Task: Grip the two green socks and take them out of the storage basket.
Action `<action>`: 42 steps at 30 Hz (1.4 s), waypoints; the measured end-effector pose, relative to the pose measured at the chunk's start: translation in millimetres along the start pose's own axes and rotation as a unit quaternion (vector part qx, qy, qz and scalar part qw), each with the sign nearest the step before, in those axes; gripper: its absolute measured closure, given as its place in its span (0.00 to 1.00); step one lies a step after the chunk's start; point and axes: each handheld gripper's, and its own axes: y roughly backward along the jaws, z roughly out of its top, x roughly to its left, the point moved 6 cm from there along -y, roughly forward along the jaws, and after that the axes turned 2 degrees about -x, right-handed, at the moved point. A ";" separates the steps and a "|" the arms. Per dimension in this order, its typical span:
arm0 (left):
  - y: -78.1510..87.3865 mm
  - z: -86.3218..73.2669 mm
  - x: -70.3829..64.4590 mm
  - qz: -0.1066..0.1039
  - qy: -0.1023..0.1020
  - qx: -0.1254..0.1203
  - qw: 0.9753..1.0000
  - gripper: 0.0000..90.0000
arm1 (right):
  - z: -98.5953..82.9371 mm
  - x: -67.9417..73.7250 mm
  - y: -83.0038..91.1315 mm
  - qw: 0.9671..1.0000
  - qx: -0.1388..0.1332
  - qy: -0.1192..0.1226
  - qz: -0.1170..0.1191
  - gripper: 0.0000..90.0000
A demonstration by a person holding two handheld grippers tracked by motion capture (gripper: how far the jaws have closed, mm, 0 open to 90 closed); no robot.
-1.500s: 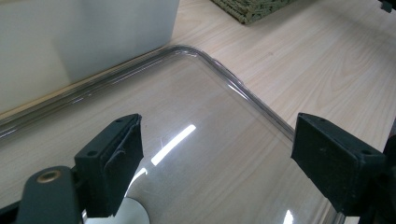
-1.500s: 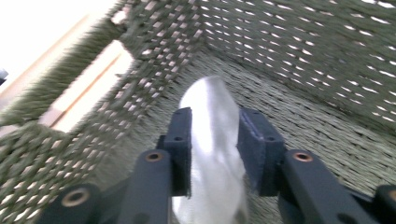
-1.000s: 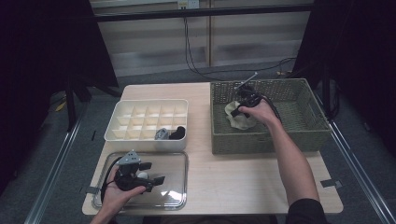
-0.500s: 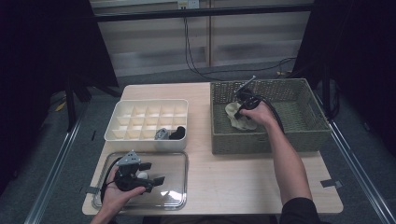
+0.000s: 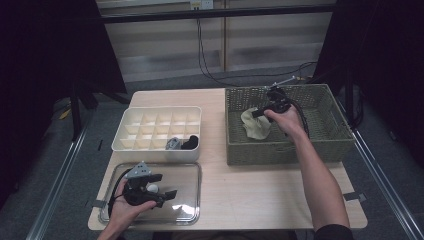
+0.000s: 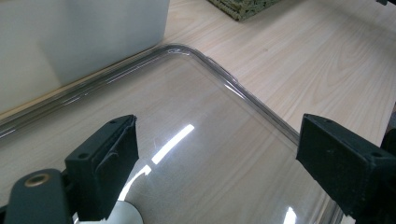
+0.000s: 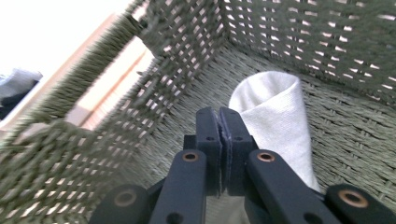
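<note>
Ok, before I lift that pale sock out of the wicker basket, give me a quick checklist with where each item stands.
1. Right claw closed: ok, its jaws are pressed together over the pale sock.
2. Cloth really pinched: cannot tell; the sock lies right at the jaws, but no fabric is clearly seen between them.
3. Lift path out of the wicker basket: ok, open above; the near-left wall is close, so rise straight.
4. Divided box has room: ok, most cells are empty; grey and dark items sit in the front right cells.
5. Left claw out of the way: ok, open over the clear tray, gripping nothing.
</note>
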 end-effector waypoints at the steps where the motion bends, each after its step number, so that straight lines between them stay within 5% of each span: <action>1: -0.3 0.0 -0.3 -0.001 0.001 -0.001 1.000 0.13 | 0.1 0.9 1.4 1.000 -0.004 0.001 0.002 0.98; 18: -0.2 0.3 1.4 0.009 -0.005 -0.003 1.000 0.12 | 16.8 28.9 43.8 0.996 -0.080 0.011 0.026 0.98; 42: -1.4 0.9 1.0 0.008 -0.008 -0.004 1.000 0.12 | 38.6 49.9 90.6 0.990 -0.133 0.026 0.034 0.98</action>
